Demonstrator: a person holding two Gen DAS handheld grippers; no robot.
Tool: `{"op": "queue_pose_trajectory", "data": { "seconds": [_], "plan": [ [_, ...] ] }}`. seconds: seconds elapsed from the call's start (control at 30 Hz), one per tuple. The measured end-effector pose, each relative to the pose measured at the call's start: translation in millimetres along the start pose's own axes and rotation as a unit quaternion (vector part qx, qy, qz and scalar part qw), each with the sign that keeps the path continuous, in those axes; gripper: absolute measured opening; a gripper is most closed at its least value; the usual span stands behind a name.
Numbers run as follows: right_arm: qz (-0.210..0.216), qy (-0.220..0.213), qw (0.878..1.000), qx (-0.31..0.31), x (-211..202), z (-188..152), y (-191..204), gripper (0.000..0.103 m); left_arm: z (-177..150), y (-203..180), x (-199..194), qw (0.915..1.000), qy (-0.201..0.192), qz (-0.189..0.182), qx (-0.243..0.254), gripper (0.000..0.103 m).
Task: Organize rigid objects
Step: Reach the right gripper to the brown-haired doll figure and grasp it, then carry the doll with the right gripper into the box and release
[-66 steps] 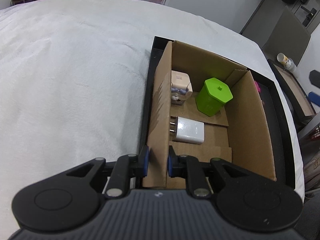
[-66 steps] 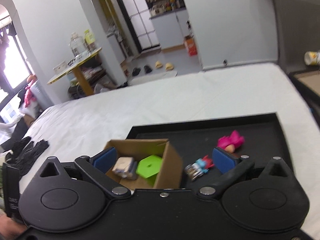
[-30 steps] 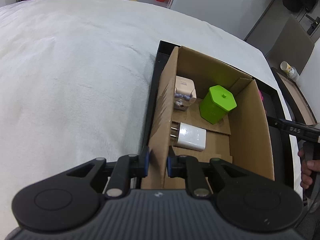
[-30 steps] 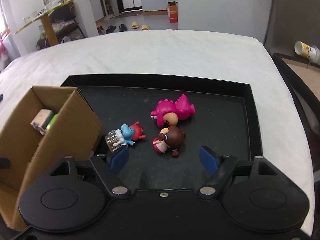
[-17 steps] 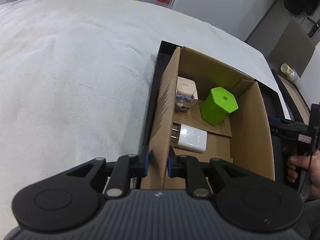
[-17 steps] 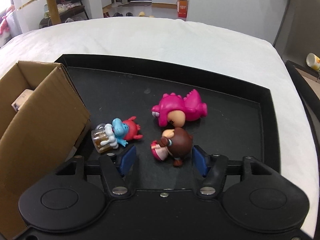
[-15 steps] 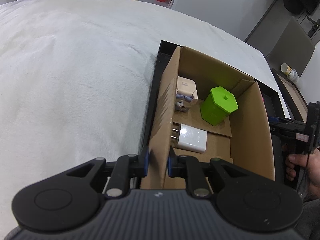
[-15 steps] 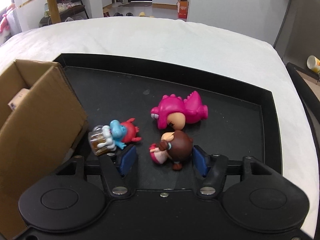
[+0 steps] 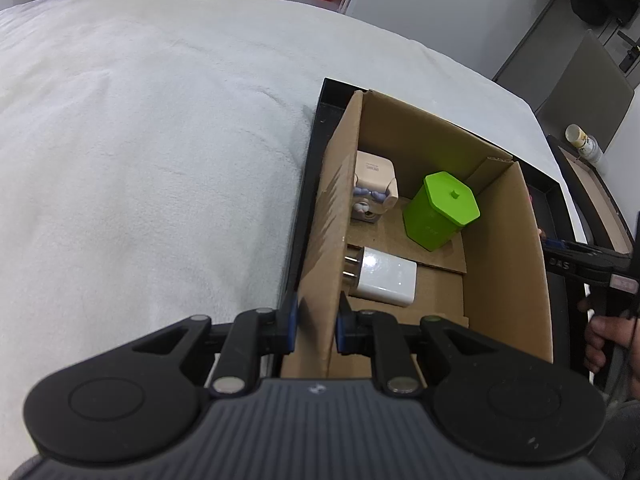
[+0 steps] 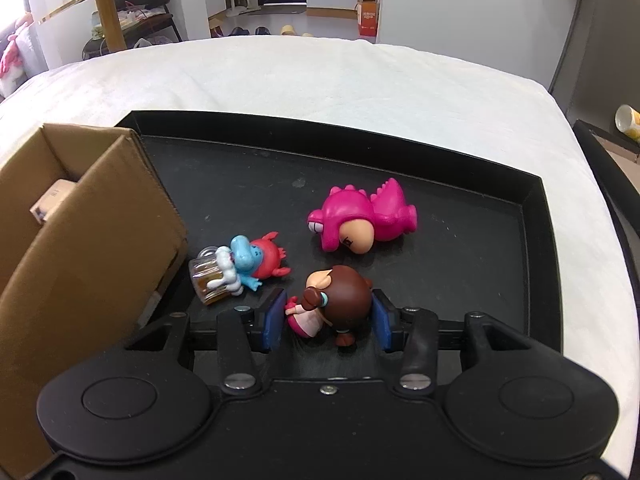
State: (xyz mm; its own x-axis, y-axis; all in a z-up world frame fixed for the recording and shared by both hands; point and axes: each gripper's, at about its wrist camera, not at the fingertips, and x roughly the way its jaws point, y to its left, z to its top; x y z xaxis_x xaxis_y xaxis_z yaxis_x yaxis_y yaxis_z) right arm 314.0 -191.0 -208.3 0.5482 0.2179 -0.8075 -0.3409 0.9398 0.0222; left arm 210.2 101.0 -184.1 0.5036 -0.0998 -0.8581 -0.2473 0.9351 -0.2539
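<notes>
cardboard box (image 9: 504, 240): matt brown paperboard | charger (image 9: 386, 276): glossy white plastic | tray (image 10: 460, 264): matt black | bedcover (image 9: 140, 160): fuzzy white cloth

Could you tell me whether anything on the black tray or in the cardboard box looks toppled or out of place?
Yes: three figurines lie on their sides on the tray: the pink dinosaur, the blue-and-red one and the brown-haired doll. The white charger lies flat in the box.

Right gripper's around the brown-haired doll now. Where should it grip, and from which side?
Grip the doll across its round brown head, the widest part. It lies on the tray between the right gripper's pads, so close straight in from the near side.
</notes>
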Motion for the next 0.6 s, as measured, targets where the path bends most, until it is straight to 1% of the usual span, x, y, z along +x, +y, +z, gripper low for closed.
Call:
{"op": "queue_pose_trajectory", "data": {
  "seconds": [0.13, 0.2, 0.3, 0.43, 0.6],
  "plan": [
    [0.003, 0.01, 1.0, 0.011, -13.0, -1.0, -2.9, 0.044, 2.1, -1.7, 0.9, 1.0, 0.003, 0.003, 0.004, 0.016],
    [0.008, 0.015, 1.0, 0.019, -19.3, -1.8, -5.3, 0.044, 3.7, -1.4, 2.0, 0.9999, 0.011, 0.005, 0.003, 0.016],
    [0.005, 0.015, 1.0, 0.014, -31.0, 0.2, -1.4, 0.044, 6.3, -1.1, 2.0, 0.9997, 0.024, 0.0, 0.005, 0.017],
    [0.008, 0.015, 1.0, 0.018, -43.6, -0.8, -2.6, 0.044, 5.5, -5.8, 1.7, 0.999, 0.04, 0.004, 0.022, 0.017],
    [0.006, 0.016, 1.0, 0.017, -61.4, -3.6, 2.1, 0.044, 7.1, -7.7, -0.1, 0.998, 0.054, 0.003, 0.032, 0.016]
  ]
}}
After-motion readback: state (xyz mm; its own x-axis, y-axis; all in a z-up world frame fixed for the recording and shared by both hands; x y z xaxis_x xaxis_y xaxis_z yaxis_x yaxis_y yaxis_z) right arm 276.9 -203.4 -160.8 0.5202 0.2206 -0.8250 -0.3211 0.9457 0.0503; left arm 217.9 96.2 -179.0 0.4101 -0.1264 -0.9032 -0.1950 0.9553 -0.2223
